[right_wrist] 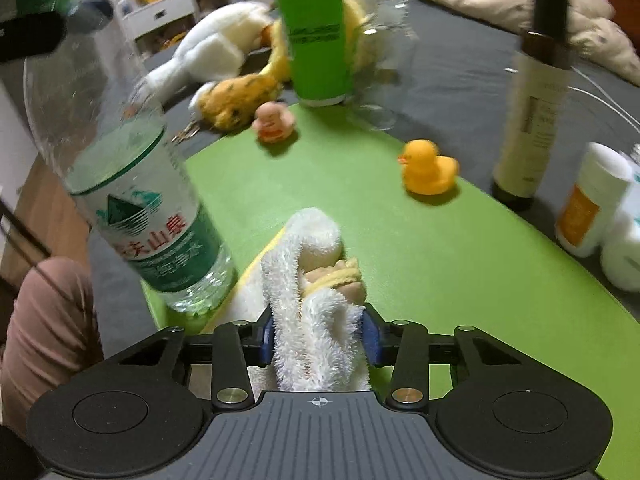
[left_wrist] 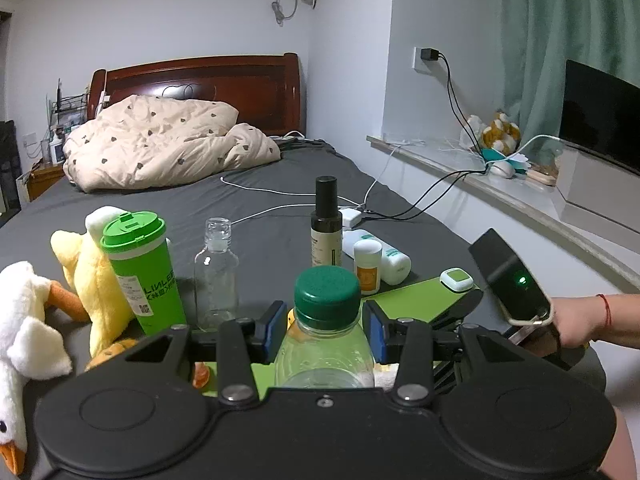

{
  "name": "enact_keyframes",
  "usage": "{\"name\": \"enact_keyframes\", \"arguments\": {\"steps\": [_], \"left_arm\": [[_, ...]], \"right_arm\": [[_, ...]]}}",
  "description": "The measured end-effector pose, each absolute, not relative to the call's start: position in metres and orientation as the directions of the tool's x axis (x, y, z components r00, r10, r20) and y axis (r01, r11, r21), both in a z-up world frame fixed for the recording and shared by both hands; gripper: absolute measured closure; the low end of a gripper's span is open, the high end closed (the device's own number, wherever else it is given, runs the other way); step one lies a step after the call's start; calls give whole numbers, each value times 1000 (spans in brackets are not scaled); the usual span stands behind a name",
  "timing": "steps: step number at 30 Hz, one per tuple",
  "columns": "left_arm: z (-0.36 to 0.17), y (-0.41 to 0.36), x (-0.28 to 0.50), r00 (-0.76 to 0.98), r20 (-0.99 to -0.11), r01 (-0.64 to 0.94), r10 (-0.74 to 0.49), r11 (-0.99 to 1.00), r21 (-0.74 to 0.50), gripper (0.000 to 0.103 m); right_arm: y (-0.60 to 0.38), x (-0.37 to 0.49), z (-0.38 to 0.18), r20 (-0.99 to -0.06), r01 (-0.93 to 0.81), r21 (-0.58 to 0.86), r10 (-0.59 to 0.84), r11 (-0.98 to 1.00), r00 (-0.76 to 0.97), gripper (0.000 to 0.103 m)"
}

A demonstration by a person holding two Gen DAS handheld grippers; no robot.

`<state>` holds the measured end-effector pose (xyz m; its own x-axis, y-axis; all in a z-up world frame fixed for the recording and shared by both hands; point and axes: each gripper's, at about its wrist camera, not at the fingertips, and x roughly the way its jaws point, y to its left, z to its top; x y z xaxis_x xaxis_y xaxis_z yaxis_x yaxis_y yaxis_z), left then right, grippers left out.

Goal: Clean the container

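Observation:
A clear plastic water bottle with a green cap stands between the blue pads of my left gripper, which is shut on its shoulder. In the right wrist view the same bottle leans to the left, its base at the near corner of the green mat. My right gripper is shut on a white fluffy cloth, which bunches forward onto the mat just right of the bottle's base. In the left wrist view a hand holds the right gripper's black body at the right.
On the bed stand a green lidded cup, an empty clear bottle, a dark spray bottle and white pill bottles. A yellow rubber duck, a pink one and plush toys lie around. Cables cross the grey sheet.

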<state>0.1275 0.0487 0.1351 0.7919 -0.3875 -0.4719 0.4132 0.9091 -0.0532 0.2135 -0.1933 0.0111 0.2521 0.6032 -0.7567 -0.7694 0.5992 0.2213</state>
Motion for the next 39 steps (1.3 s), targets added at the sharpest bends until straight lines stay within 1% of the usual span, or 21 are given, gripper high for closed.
{"name": "enact_keyframes", "arguments": {"steps": [8,12,15,22,26,32,39], "left_arm": [[136,50,131,792,-480,398,-377,915,-62,62],[137,48,131,786,-492,400,-375,915,-59,62],[137,47,131,786,-493,399,-374,915,-58,62],[136,49,133,784,-491,401,-380,914,-67,62],[135,49,133,781,-491,405,-386,911,-71,62],[135,49,134,782,-492,405,-383,912,-66,62],[134,50,134,779,-492,411,-388,909,-67,62]], "right_arm": [[-217,212,29,-706,-715,317,658,623,261,62],[-224,210,52,-632,-703,389,727,596,267,62],[-226,205,72,-584,-712,401,760,577,287,62],[-227,192,110,-483,-738,450,832,503,272,62],[-228,183,121,-439,-760,482,871,436,222,62],[-213,178,122,-437,-778,483,880,403,185,62],[-204,183,111,-452,-779,483,876,400,169,62]]}}
